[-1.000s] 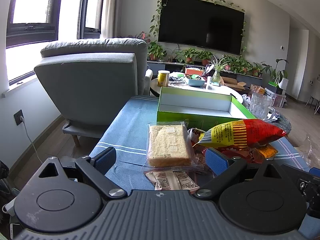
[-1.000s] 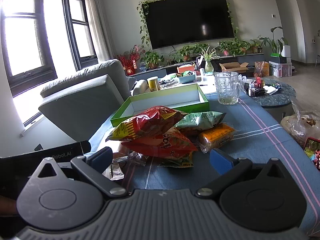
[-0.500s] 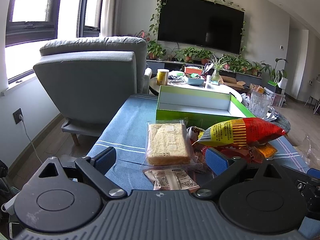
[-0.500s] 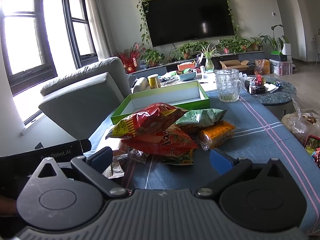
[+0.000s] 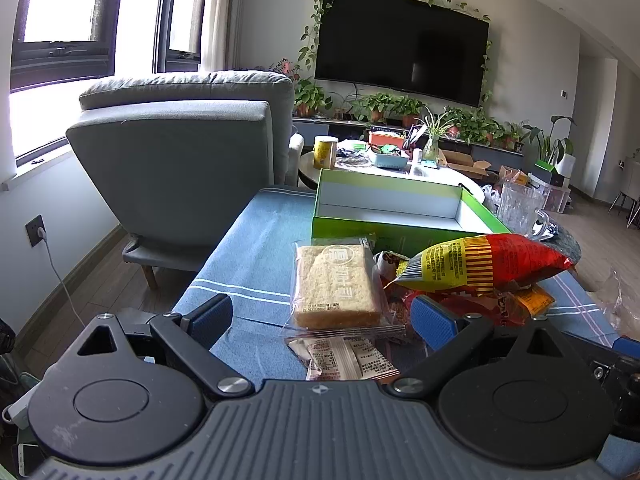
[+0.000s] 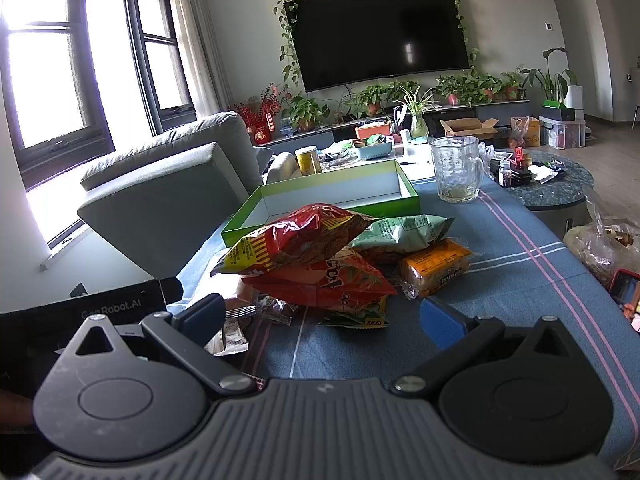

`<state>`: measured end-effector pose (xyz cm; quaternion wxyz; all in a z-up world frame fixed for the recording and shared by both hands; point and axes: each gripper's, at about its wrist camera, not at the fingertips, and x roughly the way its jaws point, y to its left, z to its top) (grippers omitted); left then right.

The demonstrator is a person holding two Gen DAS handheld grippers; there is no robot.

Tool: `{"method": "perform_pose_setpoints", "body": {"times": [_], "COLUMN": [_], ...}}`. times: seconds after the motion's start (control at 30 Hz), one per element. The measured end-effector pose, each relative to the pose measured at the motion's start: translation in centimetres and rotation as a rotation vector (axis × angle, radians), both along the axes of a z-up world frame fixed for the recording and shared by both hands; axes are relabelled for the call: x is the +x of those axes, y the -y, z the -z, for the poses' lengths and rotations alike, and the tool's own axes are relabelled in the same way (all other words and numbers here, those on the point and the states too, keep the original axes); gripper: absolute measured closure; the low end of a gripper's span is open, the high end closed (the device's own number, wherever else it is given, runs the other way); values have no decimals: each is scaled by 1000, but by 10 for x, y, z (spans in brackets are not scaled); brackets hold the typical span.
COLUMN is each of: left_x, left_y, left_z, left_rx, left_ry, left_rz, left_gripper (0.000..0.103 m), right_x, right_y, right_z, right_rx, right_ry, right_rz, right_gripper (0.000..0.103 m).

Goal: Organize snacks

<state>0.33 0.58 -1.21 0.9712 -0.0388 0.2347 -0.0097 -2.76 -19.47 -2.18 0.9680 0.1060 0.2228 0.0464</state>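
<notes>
- Blue-clothed bench (image 5: pixel 256 256) is seen beneath both tools, each spread wide, nothing gripped.
- Left tool (image 5: pixel 320 316) is lined up on the bread packet (image 5: pixel 336 284), its long axis running straight ahead.
- Green box (image 5: pixel 400 216) lies beyond, unfilled.

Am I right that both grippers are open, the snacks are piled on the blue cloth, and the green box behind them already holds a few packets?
Not quite: the green box is empty, its white floor bare in the right wrist view. The rest holds: the left gripper and right gripper are open, and the snack pile lies on the blue cloth.
</notes>
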Motion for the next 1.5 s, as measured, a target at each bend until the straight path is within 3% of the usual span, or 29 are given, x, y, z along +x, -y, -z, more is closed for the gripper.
{"method": "perform_pose_setpoints", "body": {"times": [1.1, 1.37, 1.5], "left_x": [9, 34, 66], "left_y": [-4, -10, 4], "left_z": [-5, -20, -19], "left_rx": [-5, -50, -2], "left_ry": [-5, 44, 51], "left_rz": [-37, -97, -114], "left_gripper": [7, 7, 7], "right_x": [6, 21, 43], "right_y": [6, 15, 24], "right_z": [-5, -18, -31], "right_rx": [5, 6, 6], "right_ry": [14, 56, 84], "right_rz": [-1, 3, 55], "right_gripper": [32, 32, 32]}}
